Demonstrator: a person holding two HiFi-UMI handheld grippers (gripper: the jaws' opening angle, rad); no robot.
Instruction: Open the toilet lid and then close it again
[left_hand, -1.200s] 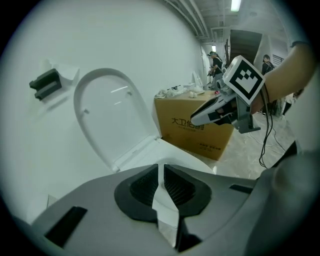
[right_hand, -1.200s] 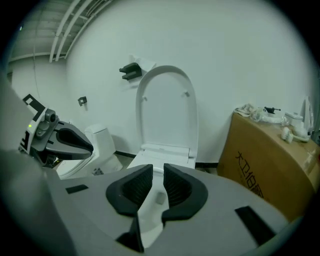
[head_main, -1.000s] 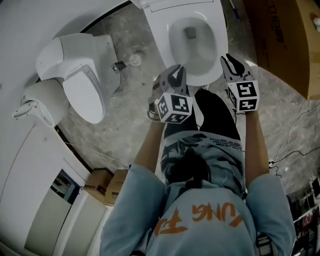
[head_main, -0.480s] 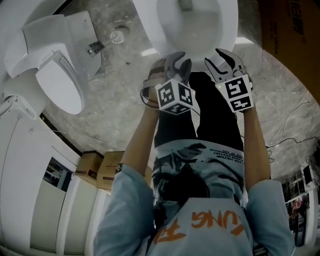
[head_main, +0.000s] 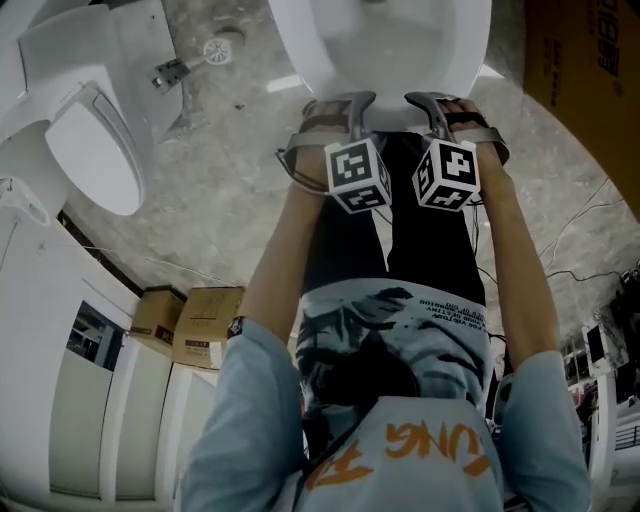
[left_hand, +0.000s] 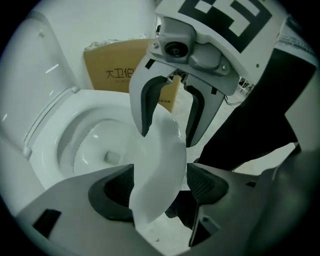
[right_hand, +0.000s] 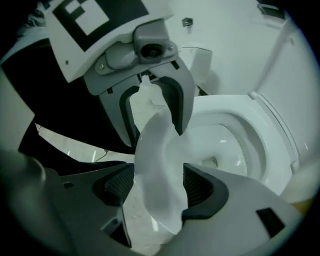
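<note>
The white toilet (head_main: 380, 50) fills the top centre of the head view. Its lid (left_hand: 30, 75) stands raised behind the bare bowl (left_hand: 95, 145). My left gripper (head_main: 338, 103) and right gripper (head_main: 437, 100) point steeply down, side by side, at the toilet's front edge. That front rim (left_hand: 157, 165) runs between the left gripper's (left_hand: 160, 185) jaws, with a gap at one pad. The same rim (right_hand: 160, 190) lies between the right gripper's (right_hand: 157, 185) jaws. Both pairs of jaws have just been opening, and each stands wide around the rim without clamping it.
A second toilet (head_main: 90, 150) with its lid up stands at the left, next to a floor drain (head_main: 215, 47). A large cardboard box (head_main: 590, 90) is at the right, small boxes (head_main: 185, 325) at the lower left. Cables (head_main: 590, 230) trail over the stone floor.
Both grippers have come down and rolled to straddle the toilet's front rim, and their jaws have spread from nearly shut to wide. The head view has swung closer over the bowl.
</note>
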